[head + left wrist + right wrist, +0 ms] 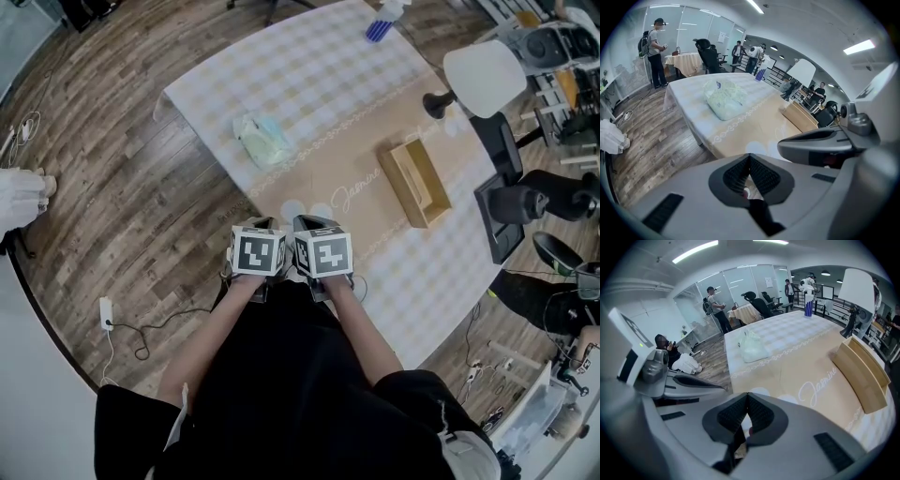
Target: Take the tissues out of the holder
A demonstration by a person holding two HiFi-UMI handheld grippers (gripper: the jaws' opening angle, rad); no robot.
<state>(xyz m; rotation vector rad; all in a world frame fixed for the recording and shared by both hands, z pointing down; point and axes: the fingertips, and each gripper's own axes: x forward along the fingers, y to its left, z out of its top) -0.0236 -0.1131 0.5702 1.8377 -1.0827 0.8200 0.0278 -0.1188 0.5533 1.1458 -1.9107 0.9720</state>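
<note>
Likely soft, light and crushable, the tissue pack (pixel 262 139) lies on the surface (pixel 375 89) well apart from the wooden holder (pixel 417 181), best pinched gently mid-pack, while left gripper (pixel 750 164) and right gripper (pixel 747 401) are both closed, empty.

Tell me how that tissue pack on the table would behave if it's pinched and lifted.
The tissue pack looks crumpled and pillowy, so it would probably sag and dent rather than stay stiff. Its plastic-looking wrapper may be a little slippery. It lies flat, so rolling seems unlikely.
</note>
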